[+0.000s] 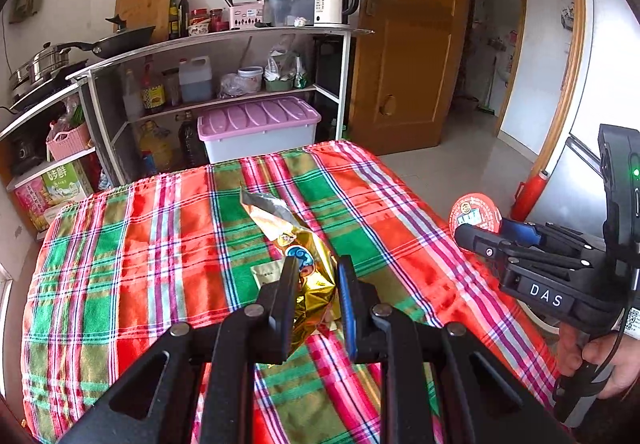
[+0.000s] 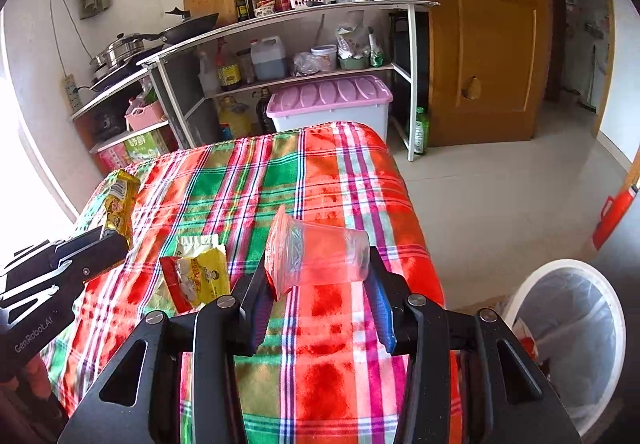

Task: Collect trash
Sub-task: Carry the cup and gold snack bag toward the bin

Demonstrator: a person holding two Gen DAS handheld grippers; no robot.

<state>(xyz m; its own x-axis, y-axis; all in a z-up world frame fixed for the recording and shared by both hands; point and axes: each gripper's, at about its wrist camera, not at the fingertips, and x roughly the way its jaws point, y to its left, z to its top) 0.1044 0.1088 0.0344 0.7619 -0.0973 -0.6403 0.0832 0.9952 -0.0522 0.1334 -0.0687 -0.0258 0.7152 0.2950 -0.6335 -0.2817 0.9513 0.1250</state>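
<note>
Left gripper (image 1: 318, 268) has its fingers closed on a crumpled gold wrapper (image 1: 304, 276), held above the middle of the plaid tabletop (image 1: 160, 264); the wrapper's silver end sticks out past the fingertips. Right gripper (image 2: 316, 264) has its fingers clamped on a clear plastic cup (image 2: 328, 254) lying sideways, its red peeled lid (image 2: 276, 250) hanging at the mouth, above the tabletop near its right edge. A yellow and red snack bag (image 2: 198, 276) lies on the tabletop between the two grippers, over a pale packet (image 2: 196, 242). White bin (image 2: 576, 328) with a clear liner stands on the floor beside the tabletop's right edge
</note>
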